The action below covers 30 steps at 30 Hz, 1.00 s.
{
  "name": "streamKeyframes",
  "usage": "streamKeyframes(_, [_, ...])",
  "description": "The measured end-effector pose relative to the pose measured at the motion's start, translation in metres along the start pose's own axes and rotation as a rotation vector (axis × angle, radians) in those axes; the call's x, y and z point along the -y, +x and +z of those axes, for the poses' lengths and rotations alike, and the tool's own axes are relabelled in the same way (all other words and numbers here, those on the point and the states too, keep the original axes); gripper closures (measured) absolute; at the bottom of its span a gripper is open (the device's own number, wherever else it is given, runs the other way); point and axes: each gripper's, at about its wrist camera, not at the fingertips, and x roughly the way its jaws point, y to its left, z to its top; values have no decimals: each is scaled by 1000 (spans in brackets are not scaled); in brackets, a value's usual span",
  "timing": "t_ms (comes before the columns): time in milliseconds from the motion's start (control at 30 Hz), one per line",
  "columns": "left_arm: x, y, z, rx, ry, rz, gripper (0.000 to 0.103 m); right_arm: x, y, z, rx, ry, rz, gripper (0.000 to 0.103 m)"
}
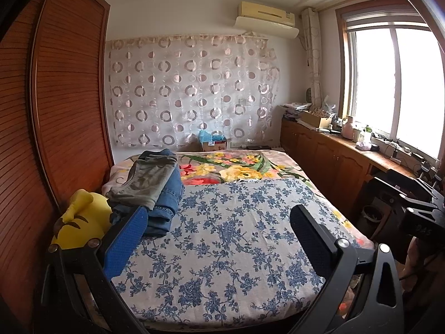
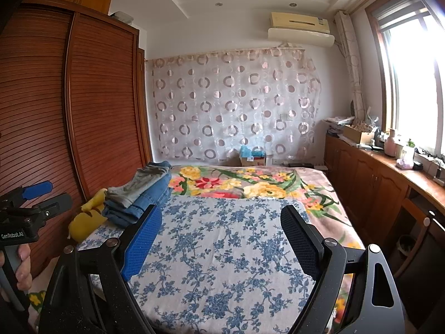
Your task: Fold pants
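A stack of folded pants lies on the left side of the bed: grey-green pants [image 1: 147,179] on top of blue jeans [image 1: 167,203]. The stack also shows in the right wrist view, grey pants [image 2: 137,185] over jeans [image 2: 141,204]. My left gripper [image 1: 219,222] is open and empty, held above the blue-flowered sheet [image 1: 222,245], its left finger just in front of the stack. My right gripper [image 2: 222,225] is open and empty above the same sheet [image 2: 222,250]. The left gripper shows at the left edge of the right wrist view [image 2: 44,194].
A yellow plush toy [image 1: 80,220] lies beside the stack by the wooden wardrobe [image 1: 64,97]. A flowered blanket [image 1: 236,169] covers the far half of the bed. A cluttered wooden counter [image 1: 347,144] runs under the window on the right. A box [image 1: 212,143] sits behind the bed.
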Motion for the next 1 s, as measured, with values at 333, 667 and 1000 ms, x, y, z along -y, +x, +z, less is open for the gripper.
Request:
streamKeyframes(333, [0,0,0,1,1,-1,1,-1,-1,-1,-1,1,0,15])
streamKeyframes(667, [1,0,0,1,2,-2,1,-2,-1,-1,-3,-1,4,15])
streamKeyframes(1000, [2,0,0,1,2,0,1,-2,0,-1,-7,3,4,15])
